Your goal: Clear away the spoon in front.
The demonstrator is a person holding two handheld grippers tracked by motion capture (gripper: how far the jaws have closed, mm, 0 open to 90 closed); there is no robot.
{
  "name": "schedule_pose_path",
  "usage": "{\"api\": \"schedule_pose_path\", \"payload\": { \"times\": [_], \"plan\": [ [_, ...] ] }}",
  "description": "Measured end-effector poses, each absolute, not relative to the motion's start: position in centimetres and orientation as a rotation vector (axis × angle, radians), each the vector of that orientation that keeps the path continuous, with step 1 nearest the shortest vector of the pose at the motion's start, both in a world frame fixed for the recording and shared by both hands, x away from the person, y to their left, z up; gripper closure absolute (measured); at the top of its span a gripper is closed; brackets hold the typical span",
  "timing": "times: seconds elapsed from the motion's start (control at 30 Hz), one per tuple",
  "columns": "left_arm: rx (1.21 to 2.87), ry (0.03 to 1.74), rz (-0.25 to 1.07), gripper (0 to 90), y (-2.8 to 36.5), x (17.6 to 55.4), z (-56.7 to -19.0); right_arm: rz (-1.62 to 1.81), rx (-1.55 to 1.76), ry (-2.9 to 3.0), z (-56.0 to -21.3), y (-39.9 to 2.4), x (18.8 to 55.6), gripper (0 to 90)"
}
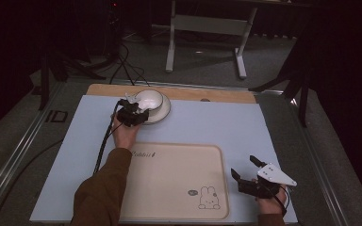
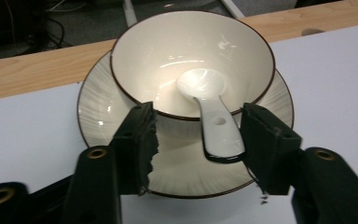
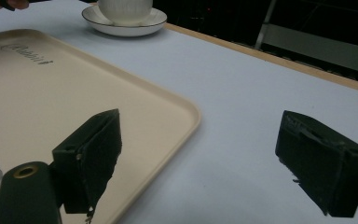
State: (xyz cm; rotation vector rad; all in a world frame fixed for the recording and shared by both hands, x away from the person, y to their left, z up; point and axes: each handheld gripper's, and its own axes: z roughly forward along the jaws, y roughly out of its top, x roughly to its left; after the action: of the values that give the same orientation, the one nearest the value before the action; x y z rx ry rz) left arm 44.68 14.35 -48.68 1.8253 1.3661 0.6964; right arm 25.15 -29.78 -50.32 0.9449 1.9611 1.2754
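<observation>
Straddling glossy spoon handle | L hand-held gripper | ribbed saucer

The beige tray carries a cursive word near its top left corner, too small to read, and a rabbit drawing with a speech bubble.

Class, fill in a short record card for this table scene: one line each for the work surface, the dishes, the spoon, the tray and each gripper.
surface: pale blue mat on a wooden table
dishes: white bowl standing on a ribbed plate, at the far edge
spoon: white spoon in the bowl, handle over the rim
tray: beige tray with a rabbit drawing, nothing on it
left gripper: jaws either side of the spoon handle, not pressing
right gripper: open, beside the tray
</observation>
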Motion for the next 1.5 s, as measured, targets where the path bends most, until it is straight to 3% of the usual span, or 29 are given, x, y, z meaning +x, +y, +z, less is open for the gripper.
{"api": "schedule_pose_path", "payload": {
  "times": [0.3,0.47,0.67,1.5],
  "plan": [
    [1.790,1.349,0.672,70.1,13.5,44.3,-48.3,1.272,0.946,1.955,-50.3,-29.9,25.1,14.1],
    [1.796,1.369,0.671,65.6,13.4,44.5,-48.7,1.269,0.944,1.956,-50.3,-29.9,25.1,14.1],
    [1.784,1.371,0.685,71.6,13.4,44.6,-48.6,1.270,0.944,1.956,-50.3,-29.9,25.1,14.1],
    [1.802,1.317,0.736,73.9,13.4,43.5,-46.8,1.270,0.943,1.956,-50.3,-29.9,25.1,14.1]
  ]
}}
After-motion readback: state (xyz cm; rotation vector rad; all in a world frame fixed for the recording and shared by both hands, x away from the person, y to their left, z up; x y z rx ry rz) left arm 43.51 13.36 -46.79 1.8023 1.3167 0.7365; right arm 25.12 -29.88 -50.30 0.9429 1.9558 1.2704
